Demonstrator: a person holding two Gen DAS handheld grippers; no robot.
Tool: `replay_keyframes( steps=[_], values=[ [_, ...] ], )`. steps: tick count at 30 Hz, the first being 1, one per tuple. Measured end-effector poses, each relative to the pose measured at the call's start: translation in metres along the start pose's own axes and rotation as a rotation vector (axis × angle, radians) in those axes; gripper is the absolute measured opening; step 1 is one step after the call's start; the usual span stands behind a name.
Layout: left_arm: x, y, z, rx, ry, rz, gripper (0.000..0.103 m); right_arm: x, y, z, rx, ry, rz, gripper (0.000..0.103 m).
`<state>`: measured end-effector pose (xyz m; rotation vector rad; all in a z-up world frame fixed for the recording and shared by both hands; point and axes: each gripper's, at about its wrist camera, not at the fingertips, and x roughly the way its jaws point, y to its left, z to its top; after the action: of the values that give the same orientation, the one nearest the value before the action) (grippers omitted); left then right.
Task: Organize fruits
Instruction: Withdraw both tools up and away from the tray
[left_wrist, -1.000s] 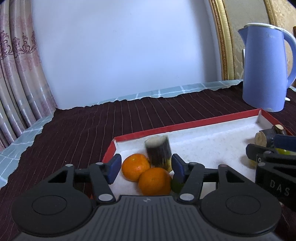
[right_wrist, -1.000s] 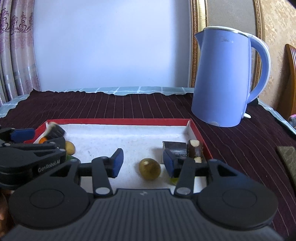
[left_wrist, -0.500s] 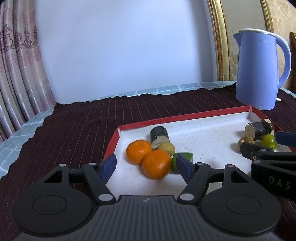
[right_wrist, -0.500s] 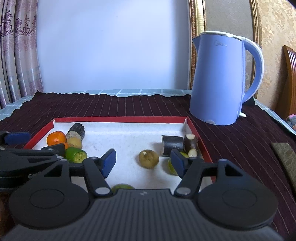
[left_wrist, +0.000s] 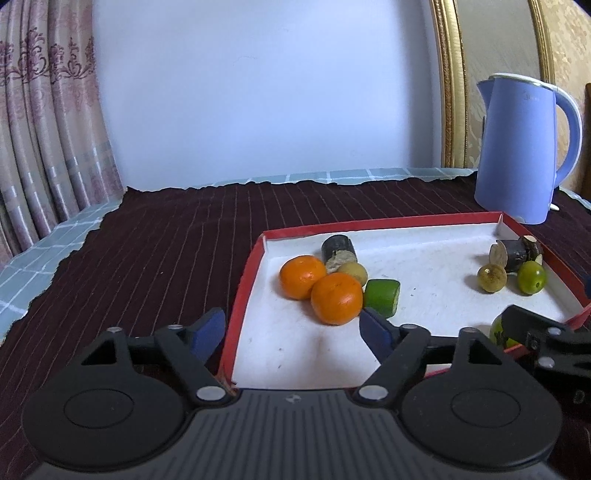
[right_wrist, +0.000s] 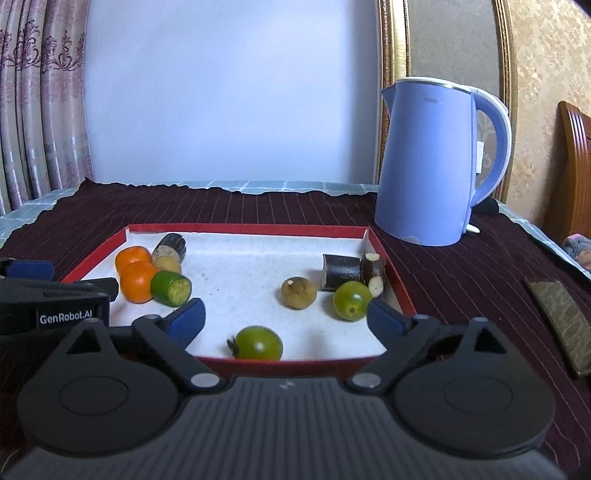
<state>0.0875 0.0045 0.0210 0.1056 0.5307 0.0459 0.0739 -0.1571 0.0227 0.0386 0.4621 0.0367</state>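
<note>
A: How do the two grippers stand?

B: The left gripper (left_wrist: 291, 329) is spread wide and holds nothing; its left finger hangs outside the red tray's (left_wrist: 242, 291) left wall, its right finger over the white floor. The right gripper (right_wrist: 286, 318) is equally wide and empty, at the tray's near edge.

A: And the fruit relative to them?

B: Just ahead of the left gripper's right finger lie two oranges (left_wrist: 336, 298), touching each other, with a cut green piece (left_wrist: 382, 296) beside them and a dark cane piece (left_wrist: 338, 250) and a yellowish fruit (left_wrist: 352, 271) behind. Between the right gripper's fingers sits a green tomato (right_wrist: 258, 343) against the near wall. Beyond lie a brown round fruit (right_wrist: 298, 292), a green fruit (right_wrist: 351, 300) near the right finger, and two dark cane pieces (right_wrist: 341, 271) in the far right corner.

A: Anything past the tray?

B: A blue kettle (right_wrist: 436, 162) on the dark cloth (left_wrist: 166, 251).
</note>
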Motion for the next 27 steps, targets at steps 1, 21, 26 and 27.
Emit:
replay_keyframes(
  steps=[1,21,26,27],
  values=[
    [-0.002,0.001,-0.002,0.000,0.000,0.000,0.081,-0.003,0.000,-0.002,-0.002,0.000,0.000,0.099],
    [-0.026,0.015,-0.029,-0.045,0.015,-0.023,0.091,-0.016,0.000,-0.029,-0.031,0.130,0.022,0.103],
    [-0.025,0.017,-0.034,-0.045,0.027,-0.020,0.091,-0.011,0.002,-0.029,-0.050,0.149,0.010,0.103],
    [-0.024,0.017,-0.035,-0.045,0.031,-0.019,0.091,-0.010,0.003,-0.030,-0.056,0.153,0.007,0.103]
  ],
)
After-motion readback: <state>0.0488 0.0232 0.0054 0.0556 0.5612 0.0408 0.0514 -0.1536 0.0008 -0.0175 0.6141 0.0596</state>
